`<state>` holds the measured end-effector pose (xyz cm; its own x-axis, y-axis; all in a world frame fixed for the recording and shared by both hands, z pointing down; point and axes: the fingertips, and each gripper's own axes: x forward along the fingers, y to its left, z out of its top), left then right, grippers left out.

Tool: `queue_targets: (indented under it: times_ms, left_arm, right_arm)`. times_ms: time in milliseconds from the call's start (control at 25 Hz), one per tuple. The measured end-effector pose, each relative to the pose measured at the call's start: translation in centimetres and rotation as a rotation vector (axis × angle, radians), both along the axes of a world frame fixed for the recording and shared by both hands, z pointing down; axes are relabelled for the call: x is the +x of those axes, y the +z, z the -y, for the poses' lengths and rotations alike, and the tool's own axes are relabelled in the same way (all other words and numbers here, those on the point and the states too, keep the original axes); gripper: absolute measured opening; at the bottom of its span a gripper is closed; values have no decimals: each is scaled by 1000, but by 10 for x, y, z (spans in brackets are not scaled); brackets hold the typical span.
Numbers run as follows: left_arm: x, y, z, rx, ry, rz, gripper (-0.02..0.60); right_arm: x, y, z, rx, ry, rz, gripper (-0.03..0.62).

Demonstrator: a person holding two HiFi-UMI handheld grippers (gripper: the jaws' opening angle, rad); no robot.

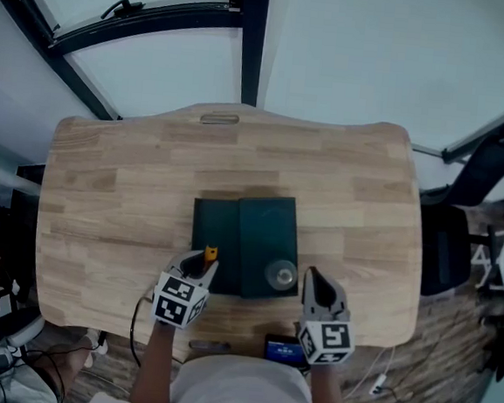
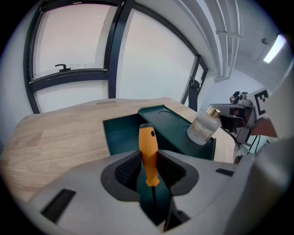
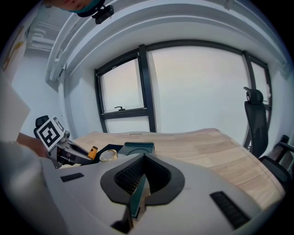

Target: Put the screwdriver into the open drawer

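At one drawer (image 1: pixel 217 233) | left hand-held gripper (image 1: pixel 200 269) pinches one screwdriver (image 2: pixel 148 151) | right hand-held gripper (image 1: pixel 313 279) closed

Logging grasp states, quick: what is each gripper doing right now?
Left gripper: closed on the orange handle of the screwdriver.
Right gripper: fingers closed; the thin teal strip between them can't be identified.

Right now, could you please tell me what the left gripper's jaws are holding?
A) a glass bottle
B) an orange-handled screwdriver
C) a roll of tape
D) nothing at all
B: in the left gripper view, the left gripper's jaws are closed on the orange handle of the screwdriver, while the glass bottle stands apart on top of the green box.
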<state>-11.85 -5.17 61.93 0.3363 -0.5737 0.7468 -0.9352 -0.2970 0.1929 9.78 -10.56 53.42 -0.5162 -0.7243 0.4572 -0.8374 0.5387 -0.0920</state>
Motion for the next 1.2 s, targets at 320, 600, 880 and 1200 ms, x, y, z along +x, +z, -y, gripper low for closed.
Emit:
queue_targets:
  times_ms: [320,600,880,1200]
  left_arm:
    - [2,6,5,-34,-1,-5,109]
    - [4,12,7,-67,-12,-12,109]
    - [2,18,11,-121,-53,-32,109]
    - [2,23,13,-164,-46,-26,109]
  right_arm:
    - [-2,7,5,-17,4,-7,-3]
    - [-3,12,8,-29,10,-7,-3]
    - [-2,19,13,-46,18,-9,-3]
    - [-1,27,16,-66,34,-13,-3]
